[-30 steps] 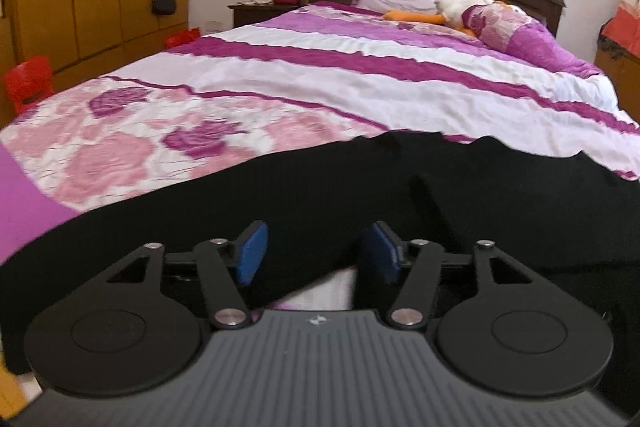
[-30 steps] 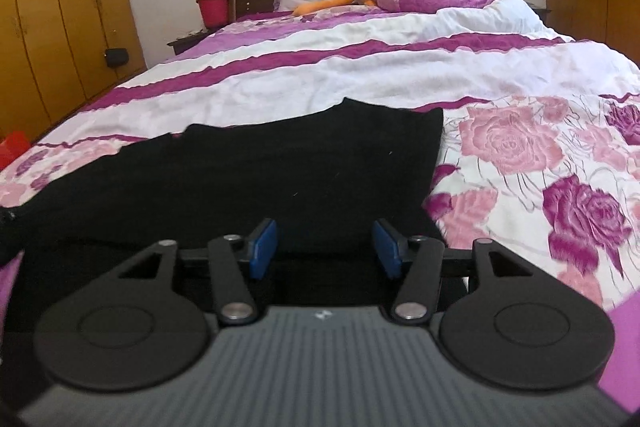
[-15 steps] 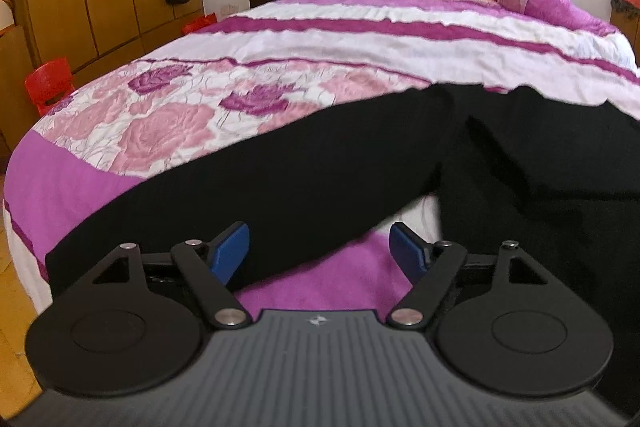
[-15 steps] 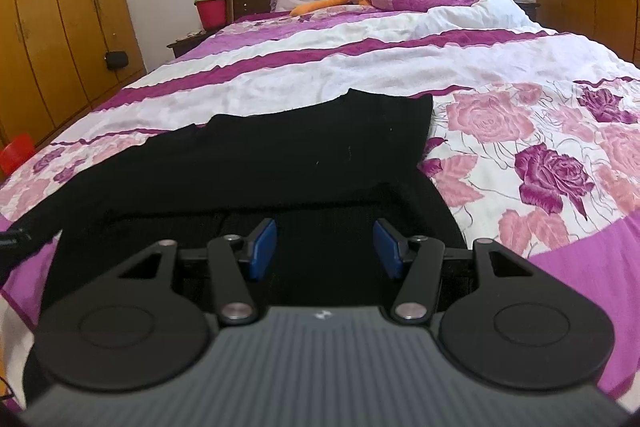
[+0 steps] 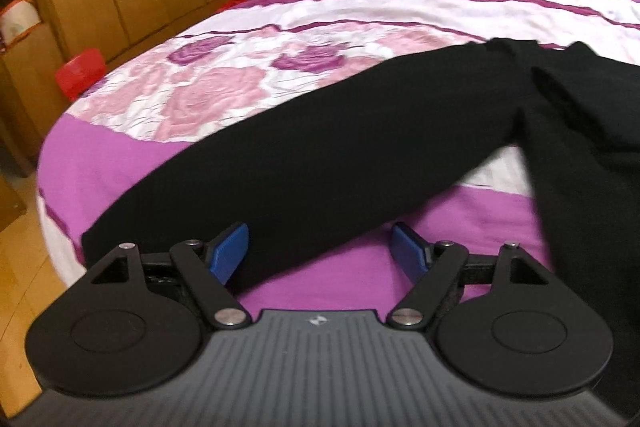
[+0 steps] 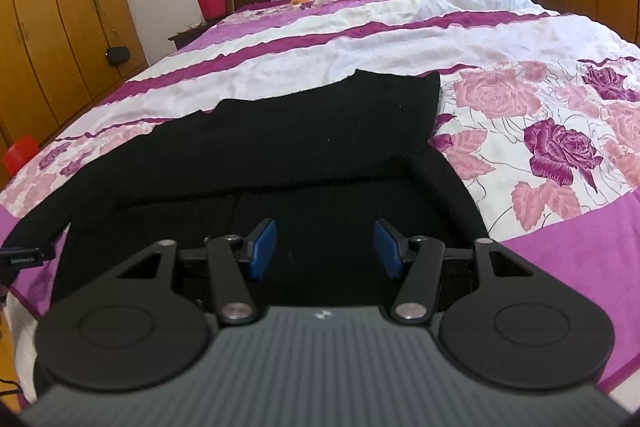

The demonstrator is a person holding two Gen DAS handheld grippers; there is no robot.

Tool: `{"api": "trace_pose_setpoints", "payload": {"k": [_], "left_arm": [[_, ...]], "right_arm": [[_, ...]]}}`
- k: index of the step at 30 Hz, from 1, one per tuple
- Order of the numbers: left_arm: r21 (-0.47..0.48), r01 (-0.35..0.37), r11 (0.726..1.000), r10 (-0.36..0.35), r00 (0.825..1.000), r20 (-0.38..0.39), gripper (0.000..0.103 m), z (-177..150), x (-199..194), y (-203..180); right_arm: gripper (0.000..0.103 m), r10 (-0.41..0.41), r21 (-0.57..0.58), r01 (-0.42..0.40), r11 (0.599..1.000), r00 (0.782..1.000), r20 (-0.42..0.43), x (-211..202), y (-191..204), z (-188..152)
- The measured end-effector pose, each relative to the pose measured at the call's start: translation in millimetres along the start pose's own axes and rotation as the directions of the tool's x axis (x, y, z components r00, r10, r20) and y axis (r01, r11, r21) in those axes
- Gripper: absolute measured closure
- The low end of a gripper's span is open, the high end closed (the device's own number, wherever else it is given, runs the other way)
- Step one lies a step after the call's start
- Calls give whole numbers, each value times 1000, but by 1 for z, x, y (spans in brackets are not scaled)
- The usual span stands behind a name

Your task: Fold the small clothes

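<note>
Black garment (image 6: 304, 143) lies spread on the near end of the bed (image 6: 400, 39). It looks soft, light, floppy; pinch its sleeve (image 5: 320, 163) end. Left gripper (image 5: 320, 253) and right gripper (image 6: 326, 247) both gape wide, empty.

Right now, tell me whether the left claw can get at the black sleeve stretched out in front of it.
Probably yes. The left claw is open, and the black sleeve lies flat on the bedspread, its near end running between the blue pads. Nothing else lies in between.
</note>
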State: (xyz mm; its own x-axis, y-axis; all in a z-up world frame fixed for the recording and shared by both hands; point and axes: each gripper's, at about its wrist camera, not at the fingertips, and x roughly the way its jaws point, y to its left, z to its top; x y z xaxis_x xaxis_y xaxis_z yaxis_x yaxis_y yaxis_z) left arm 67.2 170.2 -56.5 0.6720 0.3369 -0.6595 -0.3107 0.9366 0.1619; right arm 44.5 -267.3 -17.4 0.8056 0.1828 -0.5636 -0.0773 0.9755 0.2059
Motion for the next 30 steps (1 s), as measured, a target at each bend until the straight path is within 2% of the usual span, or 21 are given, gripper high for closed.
{"api": "trace_pose_setpoints", "payload": {"k": [7,12,18,30], "left_arm": [[-53,0,999,0,1000,3,21,-2,6,13],[-95,1,996,-1,1000,-5,13,-3,11,18],[-104,9,995,-9,1000,3,13,-4,13,19],[-120,17,993,-14,1000,26,13,-7,11,22]], "right_arm": [[47,-10,13,10,1000,999,-30,6,-3,-7],[47,-39,12,39,999,998,-48,11,-4,-12],[47,-54,46,58,997,995,-78,16,-12,-18],[47,-65,21,67,998,993,-94,21,-10,-24]]}}
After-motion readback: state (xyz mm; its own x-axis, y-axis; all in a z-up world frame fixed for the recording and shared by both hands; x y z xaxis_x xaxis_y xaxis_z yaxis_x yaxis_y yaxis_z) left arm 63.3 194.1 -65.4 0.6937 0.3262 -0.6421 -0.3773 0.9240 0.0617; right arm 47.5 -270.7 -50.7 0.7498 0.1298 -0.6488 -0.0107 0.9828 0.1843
